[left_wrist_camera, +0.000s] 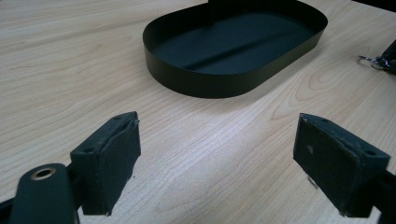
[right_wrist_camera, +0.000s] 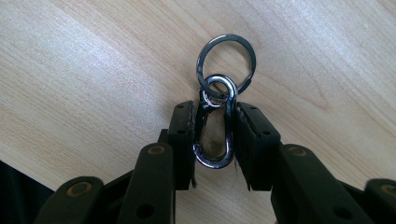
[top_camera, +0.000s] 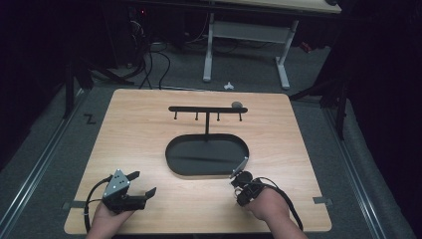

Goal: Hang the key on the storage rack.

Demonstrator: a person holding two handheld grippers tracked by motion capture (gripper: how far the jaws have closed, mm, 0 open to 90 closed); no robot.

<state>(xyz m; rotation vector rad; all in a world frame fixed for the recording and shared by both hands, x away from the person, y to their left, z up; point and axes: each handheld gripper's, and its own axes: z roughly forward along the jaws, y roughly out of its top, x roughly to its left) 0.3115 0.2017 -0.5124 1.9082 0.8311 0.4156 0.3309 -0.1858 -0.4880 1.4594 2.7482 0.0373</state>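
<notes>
Right gripper (right_wrist_camera: pixel 214 140) is clamped across a metal carabiner clip (right_wrist_camera: pixel 215 135) with key ring (right_wrist_camera: pixel 227 60), just beside the black tray (top_camera: pixel 206 155). Judged light, rigid, slippery; hold the clip's flat sides. Left gripper (left_wrist_camera: pixel 215 168), near the tray, jaws apart, empty

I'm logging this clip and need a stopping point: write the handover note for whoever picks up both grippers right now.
Right gripper: jaws shut on a metal clip with a key ring hanging from its top end, held just above the table beside the tray.
Left gripper: jaws wide open, nothing in them, low over the table's near left part.
Black oval tray sits mid-table with nothing in it; a hook rack rises from its far side, all four hooks bare.
Done: clip picked up. Left, probably: hang the ring on a hook.
</notes>
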